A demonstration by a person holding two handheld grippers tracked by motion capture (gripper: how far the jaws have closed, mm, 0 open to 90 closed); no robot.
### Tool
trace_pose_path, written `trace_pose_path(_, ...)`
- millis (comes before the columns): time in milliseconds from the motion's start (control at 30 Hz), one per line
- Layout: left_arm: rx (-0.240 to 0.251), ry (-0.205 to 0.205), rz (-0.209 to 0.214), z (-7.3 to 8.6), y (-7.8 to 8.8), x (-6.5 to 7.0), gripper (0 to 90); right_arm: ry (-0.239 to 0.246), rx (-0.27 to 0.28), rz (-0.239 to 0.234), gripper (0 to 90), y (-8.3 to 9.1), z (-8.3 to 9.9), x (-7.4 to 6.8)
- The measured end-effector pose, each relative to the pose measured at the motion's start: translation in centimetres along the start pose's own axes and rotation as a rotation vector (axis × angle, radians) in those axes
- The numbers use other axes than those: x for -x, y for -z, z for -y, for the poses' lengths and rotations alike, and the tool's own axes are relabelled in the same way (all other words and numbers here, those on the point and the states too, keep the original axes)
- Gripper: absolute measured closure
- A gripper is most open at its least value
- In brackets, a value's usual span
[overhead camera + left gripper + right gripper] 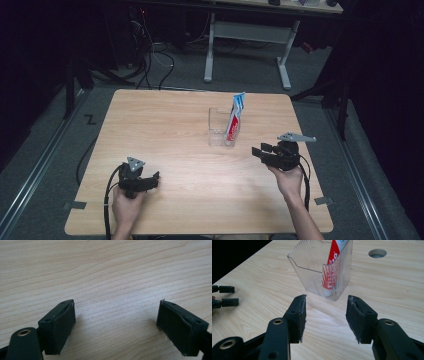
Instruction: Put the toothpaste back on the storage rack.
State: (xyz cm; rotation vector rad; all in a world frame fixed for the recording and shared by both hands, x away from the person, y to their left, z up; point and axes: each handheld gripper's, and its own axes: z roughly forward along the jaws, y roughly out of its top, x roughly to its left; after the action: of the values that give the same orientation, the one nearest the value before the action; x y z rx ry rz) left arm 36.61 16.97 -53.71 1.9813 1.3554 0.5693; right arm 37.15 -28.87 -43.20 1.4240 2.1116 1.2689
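On the far right part of the table (165,130) a clear ribbed holder (221,128) stands upright, with a red-and-white tube (235,119) leaning in its right corner, top poking above the rim. The right gripper (258,150) sits just right of the holder, pointing at it; its jaws stand apart with nothing between them. The left gripper (156,177) rests near the table's near edge, well apart from the holder, jaws spread wide over bare wood.

The tube is probably light and soft; it would dent under a hard squeeze, and its glossy skin may slip. The best hold looks to be the flat crimped top above the rim, pinched across its thin faces. The holder seems light, stiff and smooth, so it may slide or tip if the tube drags against it.
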Motion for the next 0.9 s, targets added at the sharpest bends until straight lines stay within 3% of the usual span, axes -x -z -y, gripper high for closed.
trace_pose_path(900, 0.000, 0.000, 0.000, 0.0, 0.0, 0.0, 15.7, -0.054, -0.036, 0.021, 50.4, -1.1, 2.3, 1.1)
